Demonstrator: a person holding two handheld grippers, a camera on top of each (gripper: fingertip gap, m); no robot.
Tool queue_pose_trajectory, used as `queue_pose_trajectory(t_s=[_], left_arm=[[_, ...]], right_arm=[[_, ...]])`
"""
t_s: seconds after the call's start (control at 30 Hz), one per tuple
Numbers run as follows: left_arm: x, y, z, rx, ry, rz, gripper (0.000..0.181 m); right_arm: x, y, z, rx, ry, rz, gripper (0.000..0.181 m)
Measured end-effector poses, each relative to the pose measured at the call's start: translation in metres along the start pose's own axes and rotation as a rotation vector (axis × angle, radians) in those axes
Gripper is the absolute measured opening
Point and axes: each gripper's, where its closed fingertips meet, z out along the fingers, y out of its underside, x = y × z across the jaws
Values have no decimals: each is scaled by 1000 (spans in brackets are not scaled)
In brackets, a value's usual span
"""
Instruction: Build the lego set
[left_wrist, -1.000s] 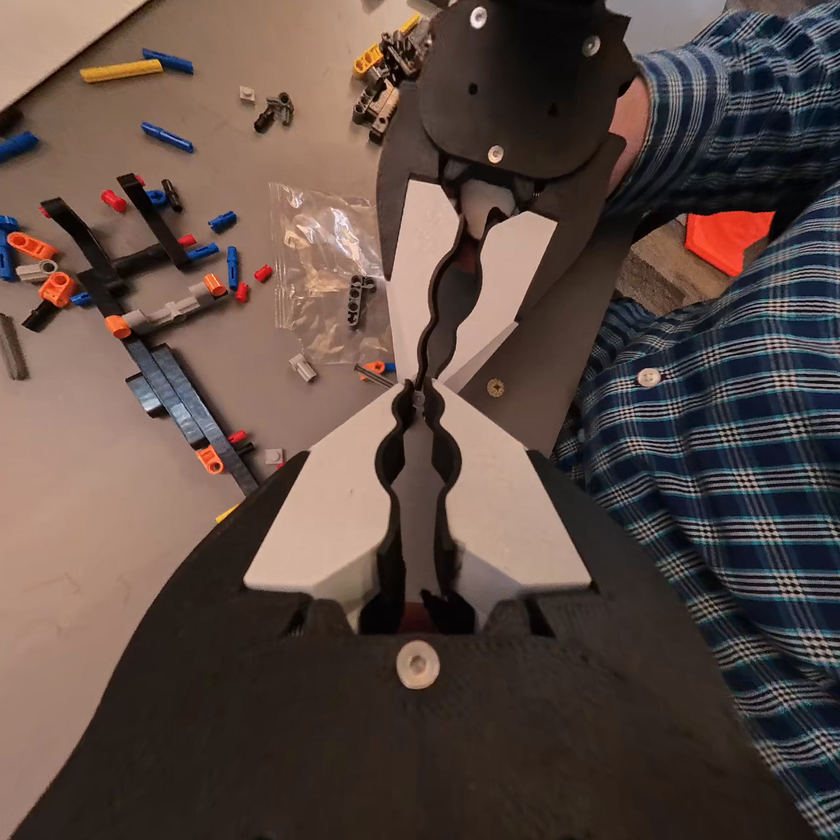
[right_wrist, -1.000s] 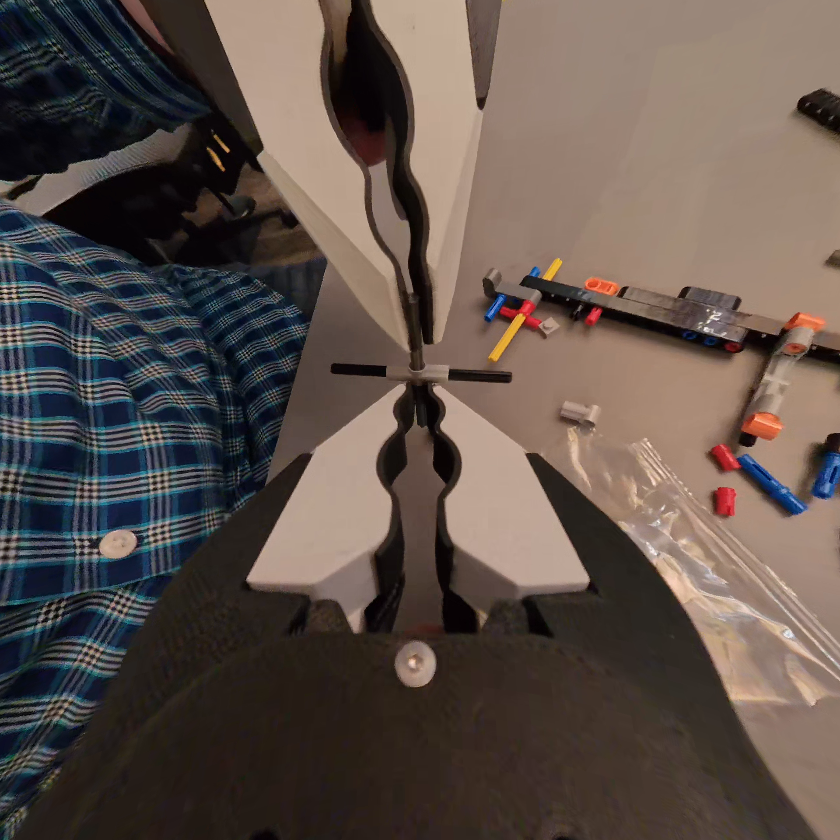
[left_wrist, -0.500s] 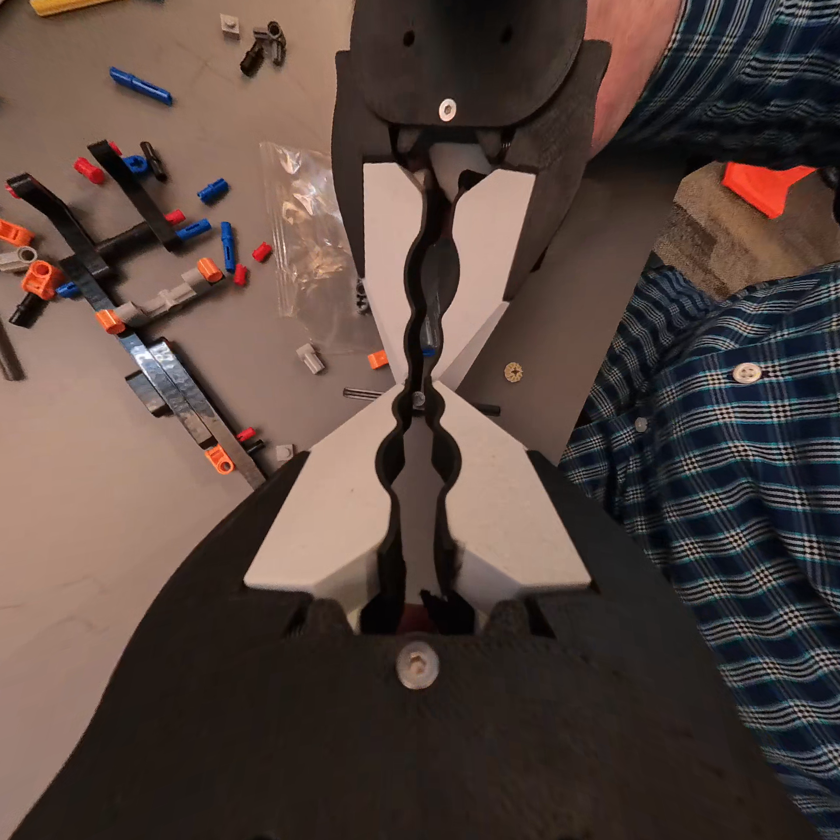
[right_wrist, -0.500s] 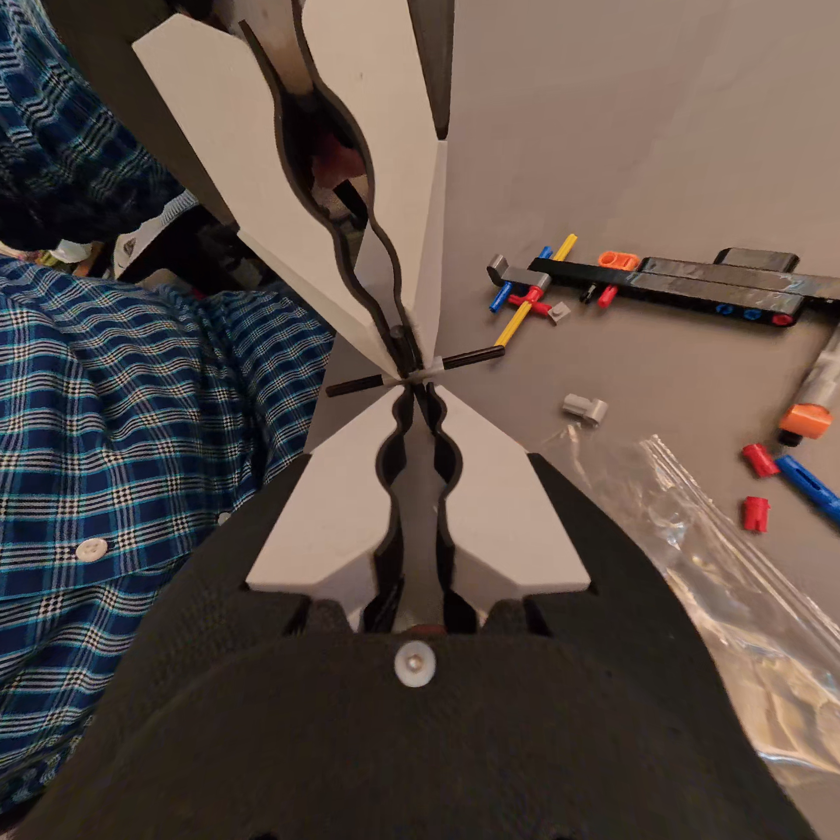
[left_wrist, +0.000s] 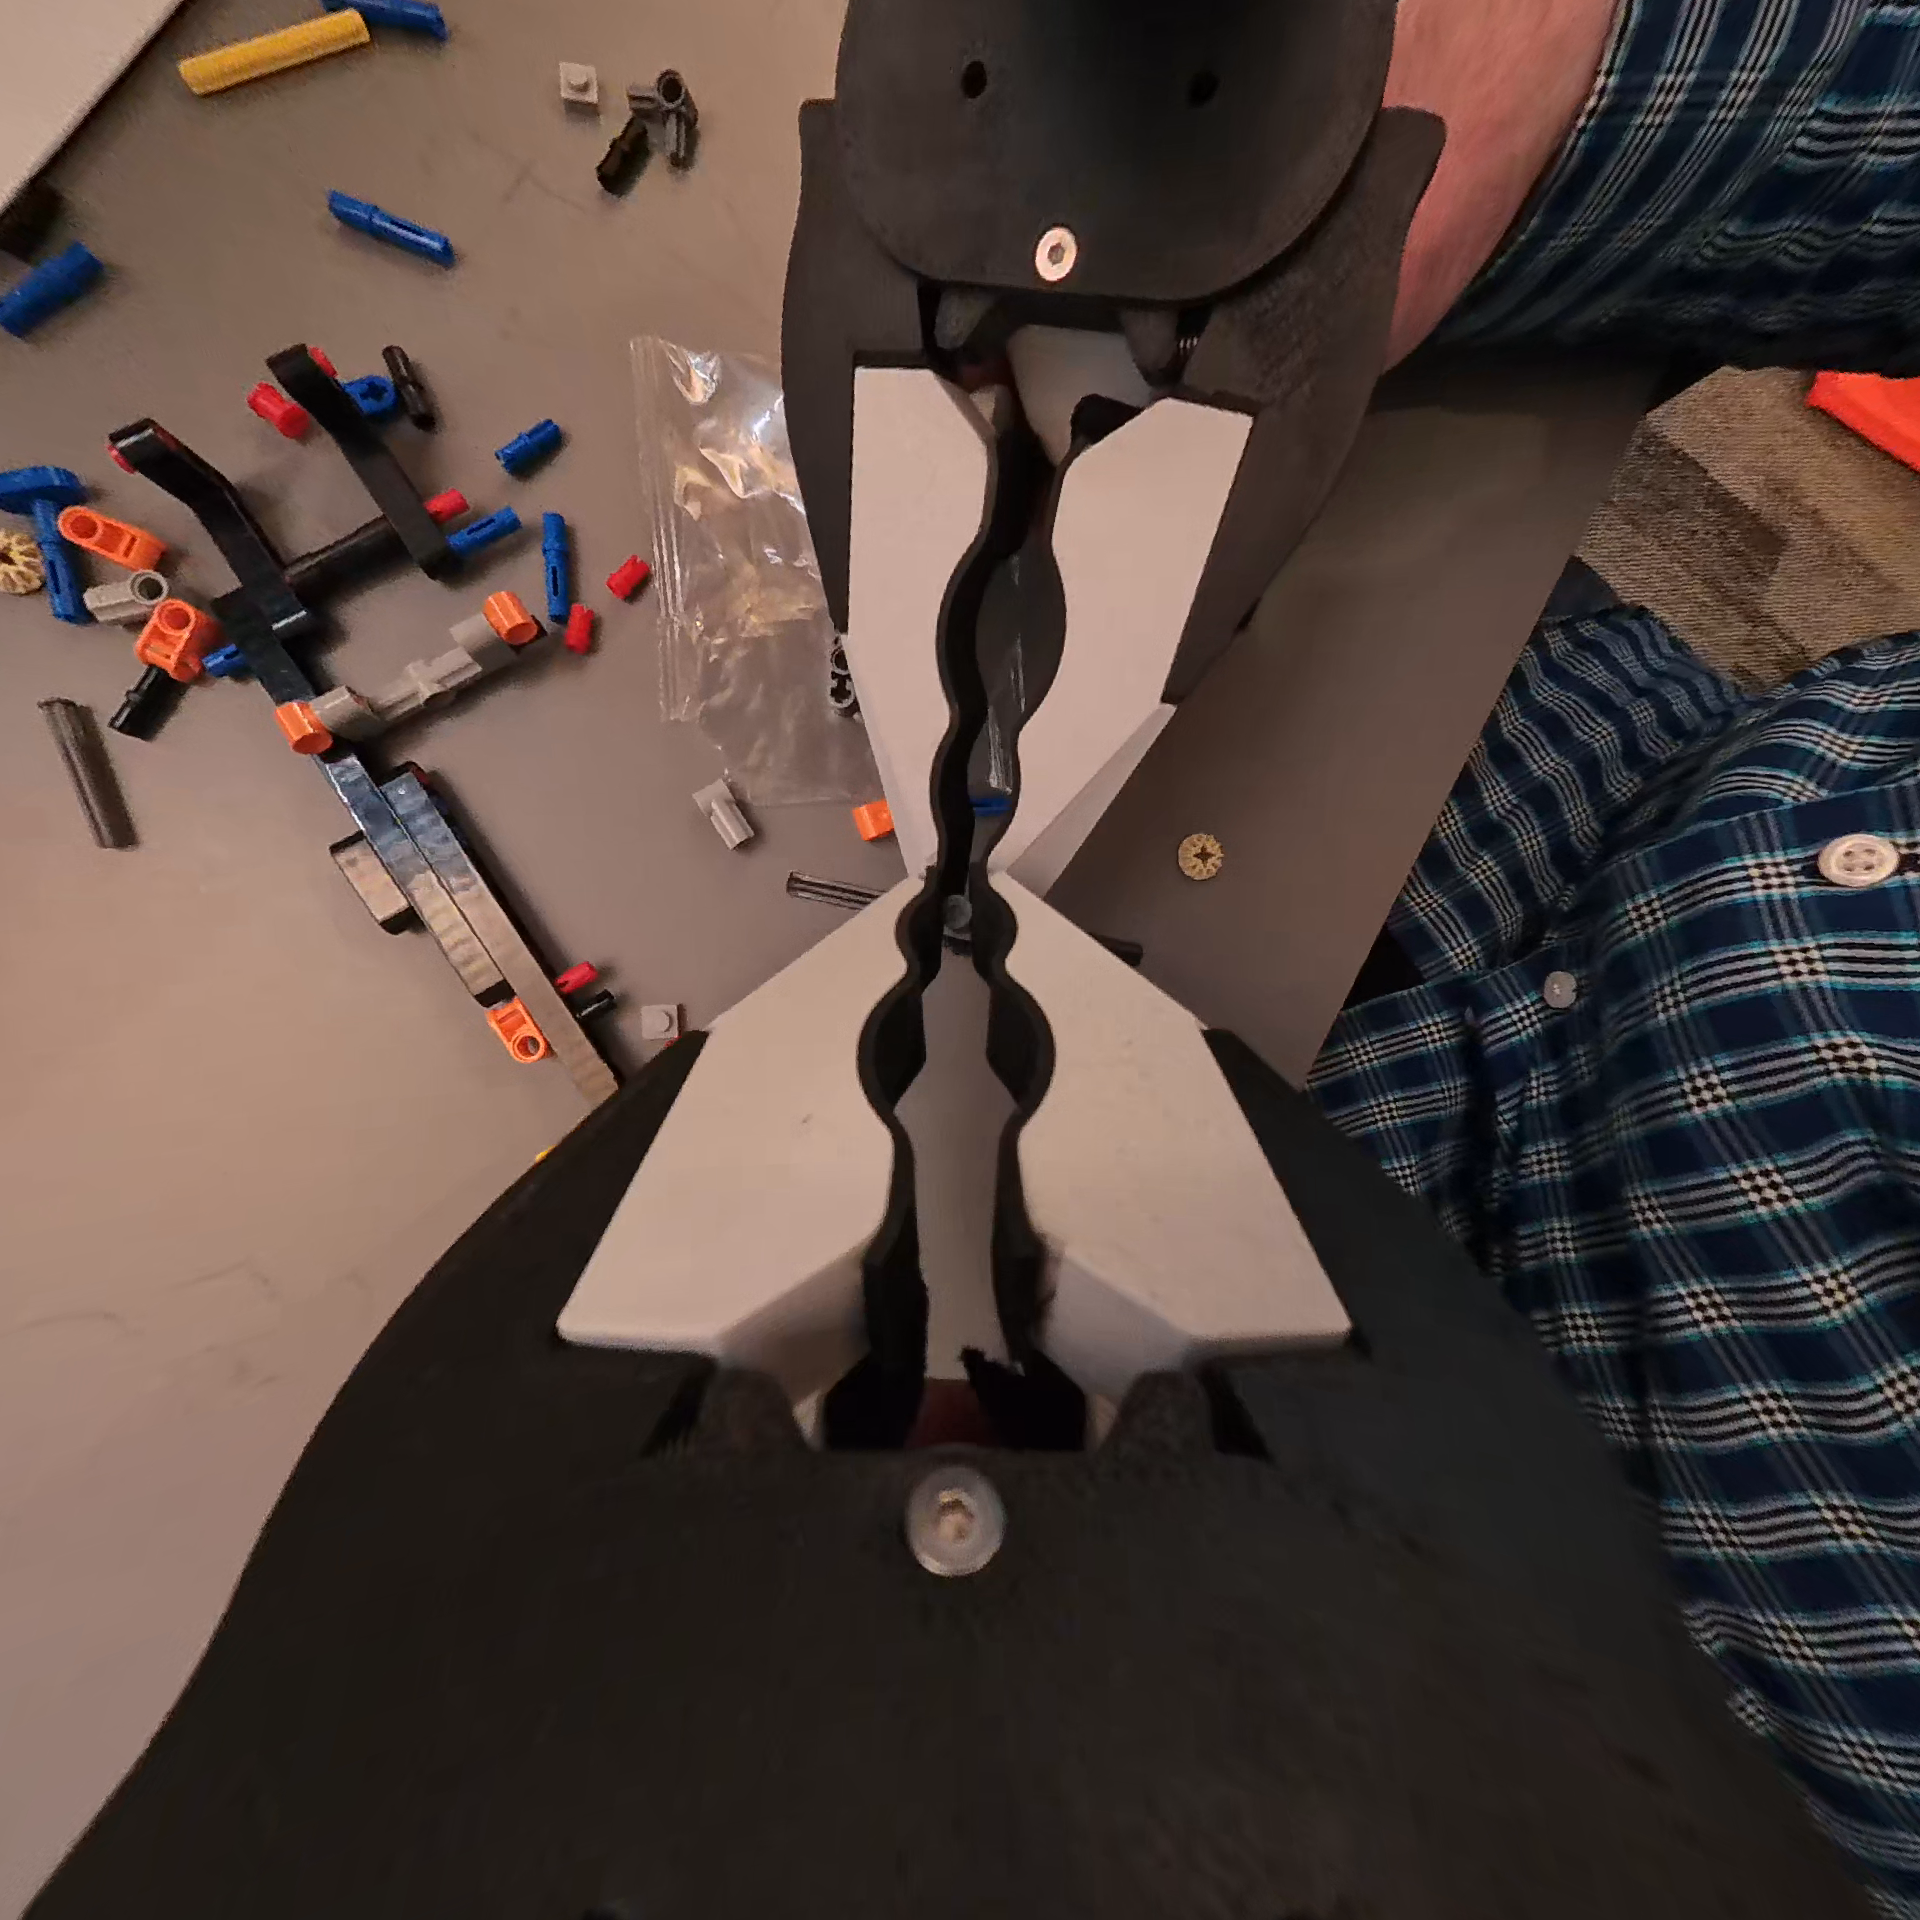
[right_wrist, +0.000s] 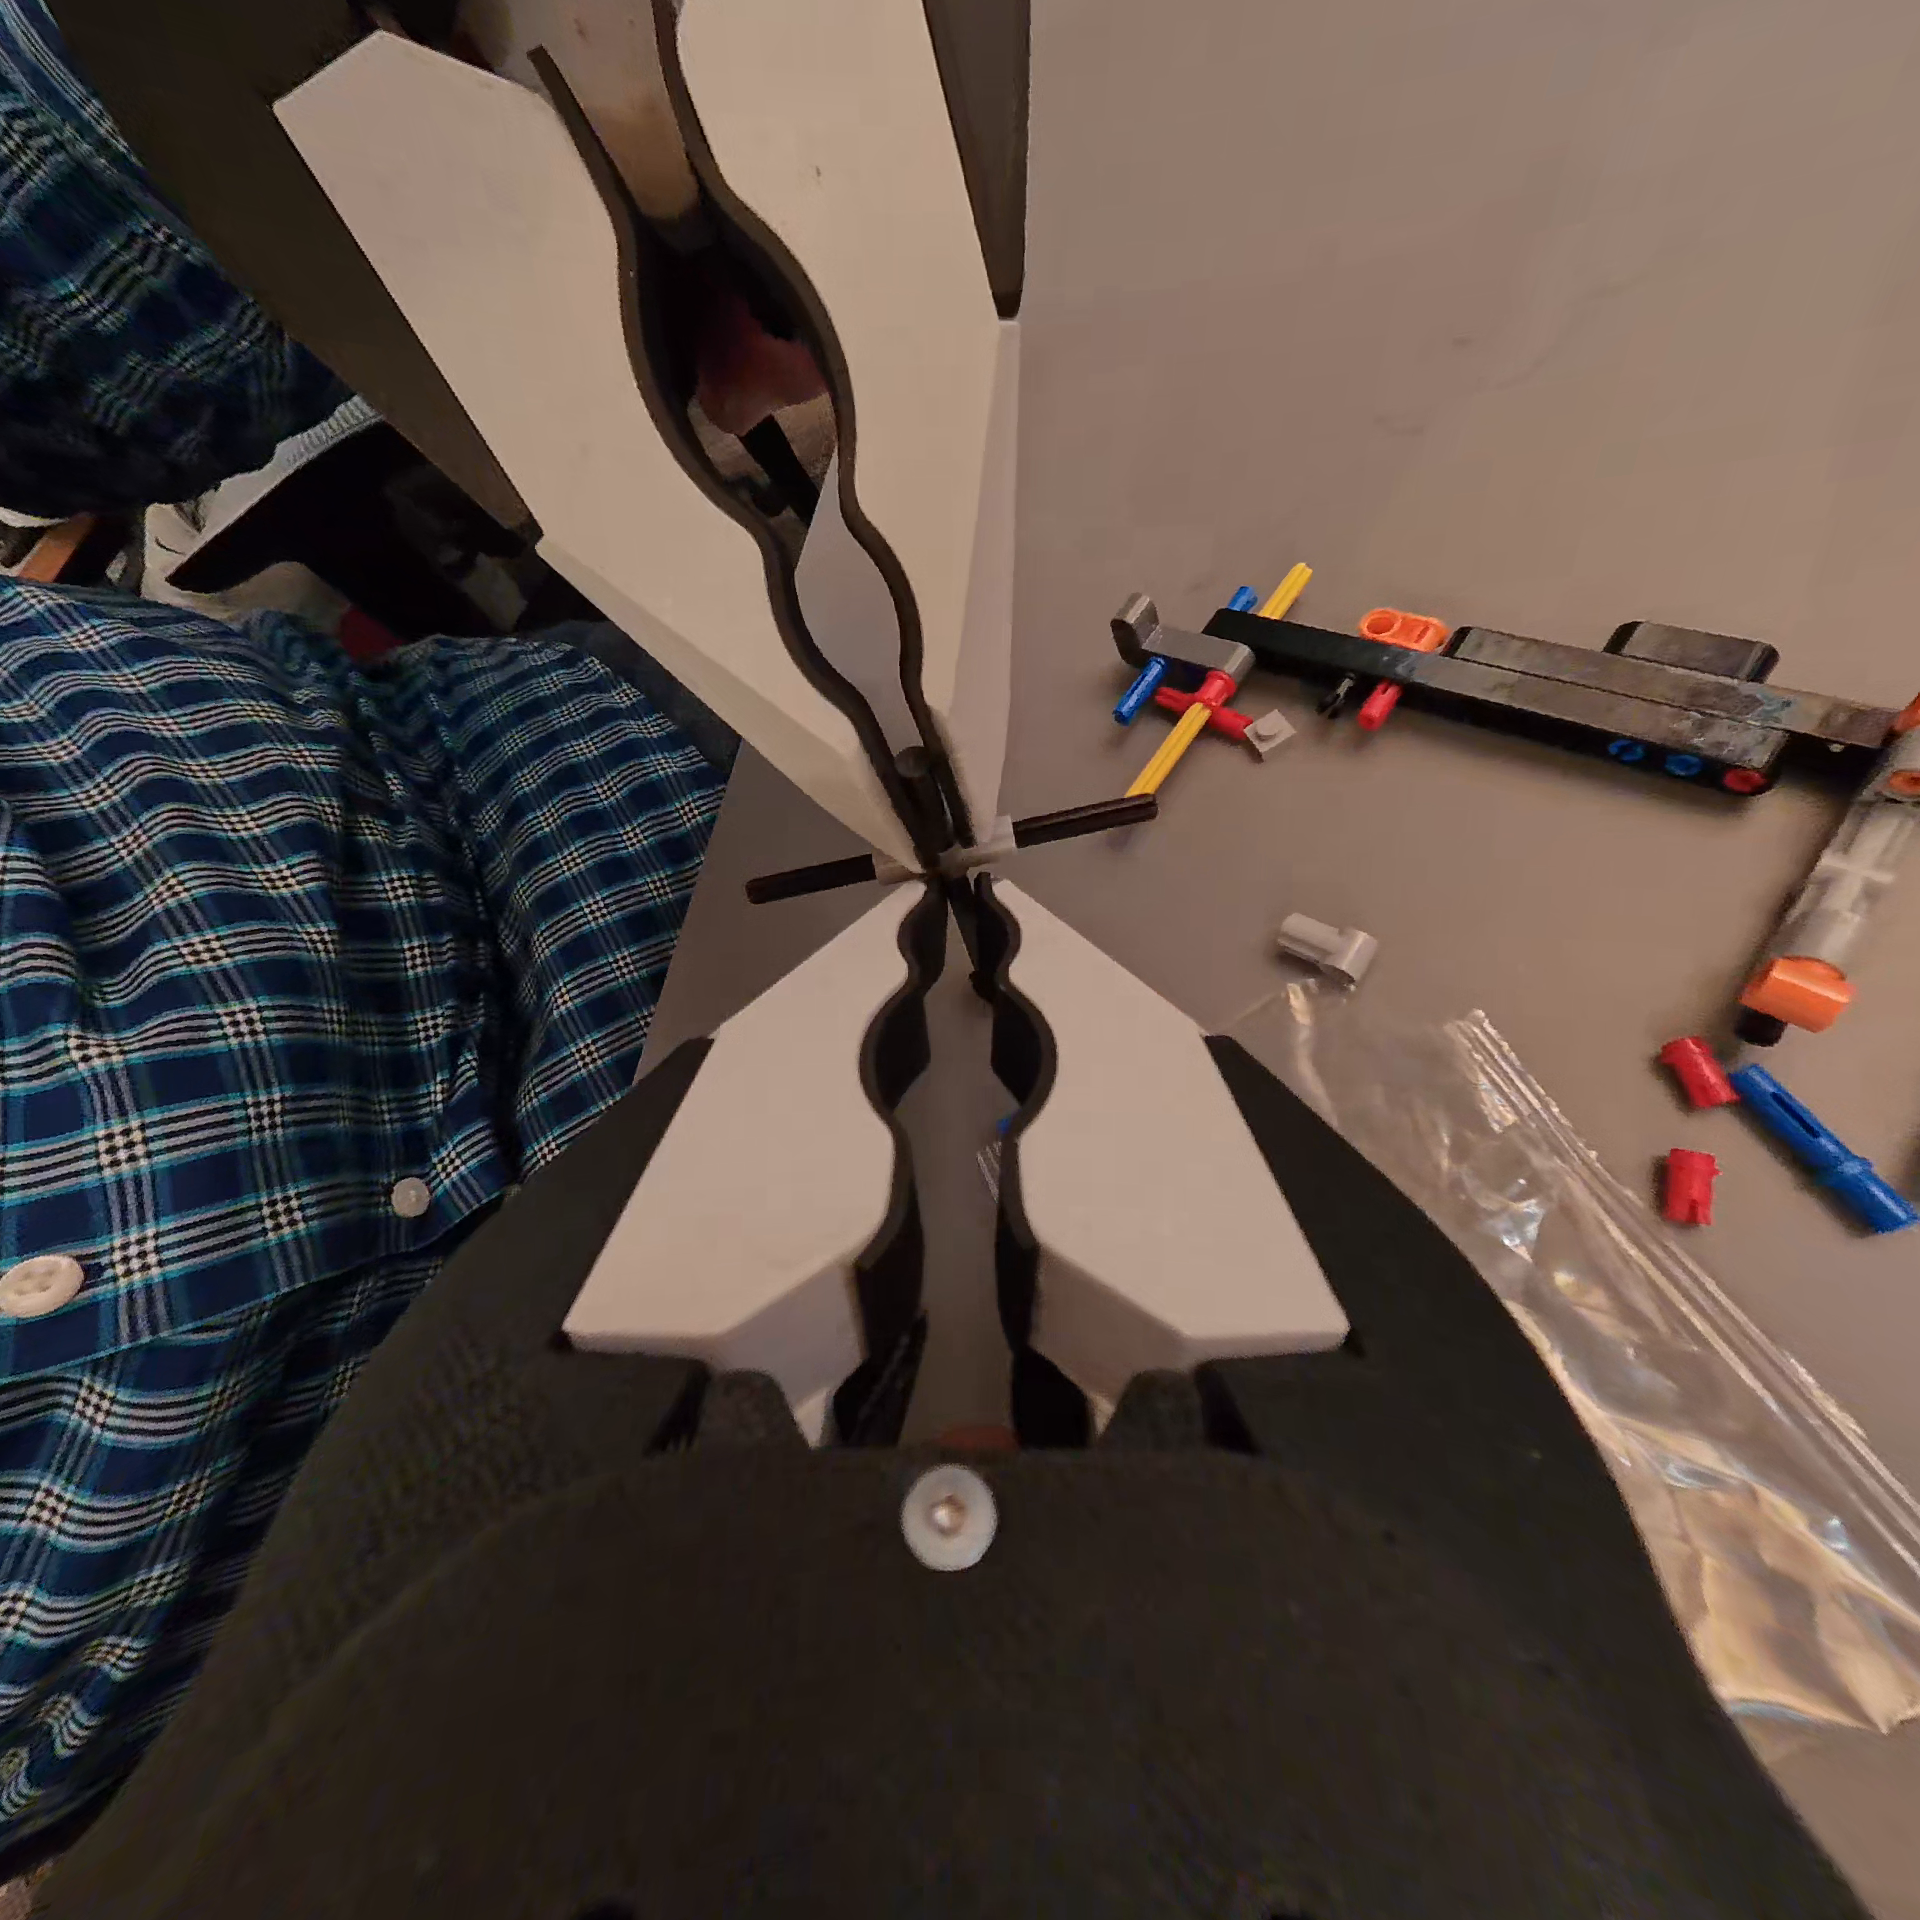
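Both grippers meet tip to tip above the grey table, near its edge. My right gripper (right_wrist: 945, 883) is shut on a small piece: a thin black axle (right_wrist: 1081, 816) running crosswise through a light grey connector (right_wrist: 997, 836). My left gripper (right_wrist: 925, 821) comes in from above, leaning left, and is shut on a short dark axle (right_wrist: 914, 769) that meets the connector. In the left wrist view my left gripper (left_wrist: 956, 920) faces the right gripper (left_wrist: 961, 878). A grey stub (left_wrist: 954, 914) shows between the tips, and the black axle's end (left_wrist: 831, 888) sticks out to the left.
A partly built black beam assembly (left_wrist: 436, 894) with orange and grey parts lies on the table; it also shows in the right wrist view (right_wrist: 1558, 696). There is a clear plastic bag (left_wrist: 727, 582), loose blue and red pins, a grey connector (right_wrist: 1325, 951) and a tan gear (left_wrist: 1200, 857). A person's plaid shirt (right_wrist: 260, 935) is close. Only a small space, under 4 cm, lies between the two pairs of fingers.
The left gripper has swung from straight ahead to leaning left in the right wrist view. The black axle has tilted, right end up. Both grippers stay shut, tips together.
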Motion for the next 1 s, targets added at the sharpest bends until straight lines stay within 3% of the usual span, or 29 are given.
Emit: queue_pose_trajectory(t_s=[0.63, 1.0], left_arm=[[3, 1, 3, 17, -44, 87, 2], [11, 0, 3, 67, -79, 209, 2]], right_arm=[[1, 3, 0, -12, 102, -105, 2], [-1, 5, 0, -6, 271, -310, 1]])
